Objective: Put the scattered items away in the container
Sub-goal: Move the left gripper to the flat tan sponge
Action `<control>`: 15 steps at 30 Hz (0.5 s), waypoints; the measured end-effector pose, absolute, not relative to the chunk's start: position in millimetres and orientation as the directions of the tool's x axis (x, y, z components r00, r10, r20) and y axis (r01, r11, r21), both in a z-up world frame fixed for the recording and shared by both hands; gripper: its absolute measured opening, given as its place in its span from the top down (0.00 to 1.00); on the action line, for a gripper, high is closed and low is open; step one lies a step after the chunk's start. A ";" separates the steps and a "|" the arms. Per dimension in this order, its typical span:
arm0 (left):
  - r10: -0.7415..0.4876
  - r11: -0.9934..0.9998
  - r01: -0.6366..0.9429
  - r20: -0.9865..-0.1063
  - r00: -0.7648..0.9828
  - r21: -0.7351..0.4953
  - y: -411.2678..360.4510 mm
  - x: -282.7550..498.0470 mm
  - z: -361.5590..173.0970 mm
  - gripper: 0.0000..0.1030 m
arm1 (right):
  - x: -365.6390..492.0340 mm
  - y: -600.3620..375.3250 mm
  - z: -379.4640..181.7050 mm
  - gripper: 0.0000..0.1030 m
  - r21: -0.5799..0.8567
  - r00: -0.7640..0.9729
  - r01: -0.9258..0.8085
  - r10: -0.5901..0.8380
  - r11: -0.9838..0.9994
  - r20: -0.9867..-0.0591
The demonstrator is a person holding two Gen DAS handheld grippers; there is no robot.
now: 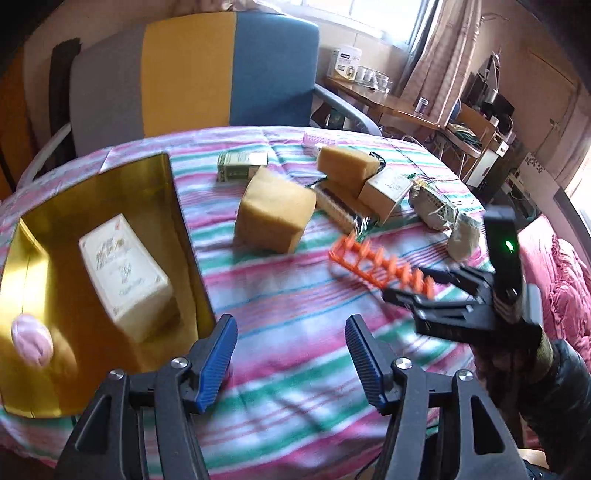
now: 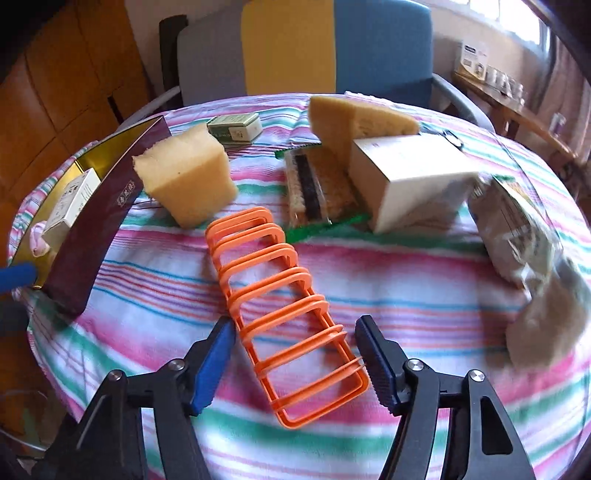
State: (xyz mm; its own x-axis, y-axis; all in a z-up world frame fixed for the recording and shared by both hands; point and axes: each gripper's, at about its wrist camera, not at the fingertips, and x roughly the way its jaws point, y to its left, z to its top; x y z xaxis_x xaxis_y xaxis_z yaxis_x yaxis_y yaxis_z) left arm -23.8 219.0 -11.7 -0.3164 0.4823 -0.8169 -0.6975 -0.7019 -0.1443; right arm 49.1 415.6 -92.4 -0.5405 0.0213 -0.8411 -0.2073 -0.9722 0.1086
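A chair (image 1: 207,70) with grey, yellow and blue panels stands at the far side. A bright window (image 1: 369,14) with a curtain (image 1: 439,62) is at far right. A wooden side table (image 1: 384,99) stands below it.

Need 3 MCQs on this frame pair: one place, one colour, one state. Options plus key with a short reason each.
1. Where is the white box?
A. inside the gold-lined container
B. on the chair
C. under the sponge

2. What colour is the slotted rack?
A. green
B. orange
C. white

3. How does the right claw stand to the rack?
A. shut beside it
B. lifting it off the cloth
C. pads either side of it, not yet pressing

Key: 1 A, the left wrist view shows the box lying on the container's gold floor. 2 B, the rack is orange in both views. 3 C, the right wrist view shows the rack lying on the striped cloth between the pads, with a gap at each side.
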 end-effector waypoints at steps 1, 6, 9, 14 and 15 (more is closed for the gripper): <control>0.480 -0.695 -0.707 -0.816 -0.320 -0.132 226.7 -27.9 -9.7 0.39 | 56.2 417.6 -91.6 0.34 0.123 -0.544 -0.217 0.015 -0.969 -0.839; 0.456 -0.664 -0.744 -0.831 -0.319 -0.079 266.5 -53.1 -10.0 0.36 | 83.1 423.3 -89.6 0.35 0.172 -0.557 -0.251 -0.003 -0.952 -0.831; 0.428 -0.639 -0.768 -0.847 -0.315 -0.038 283.8 -66.4 -16.9 0.36 | 88.6 424.6 -89.6 0.34 0.188 -0.563 -0.256 -0.012 -0.948 -0.826; 0.397 -0.612 -0.791 -0.869 -0.296 -0.010 297.1 -87.5 -28.5 0.36 | 86.7 422.3 -91.9 0.19 0.207 -0.579 -0.227 -0.040 -0.952 -0.815; 0.393 -0.609 -0.793 -0.871 -0.295 -0.006 299.3 -90.8 -30.7 0.36 | 86.5 421.0 -92.4 0.17 0.210 -0.583 -0.221 -0.044 -0.952 -0.811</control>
State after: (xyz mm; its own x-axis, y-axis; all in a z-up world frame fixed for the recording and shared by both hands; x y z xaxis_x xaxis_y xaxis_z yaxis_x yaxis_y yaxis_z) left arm -90.8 299.3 -30.7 -0.2949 0.3928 -0.8711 -0.7932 -0.6090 -0.0061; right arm 86.5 421.0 -92.4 -0.5828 -0.0441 -0.8114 -0.2207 -0.9524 0.2103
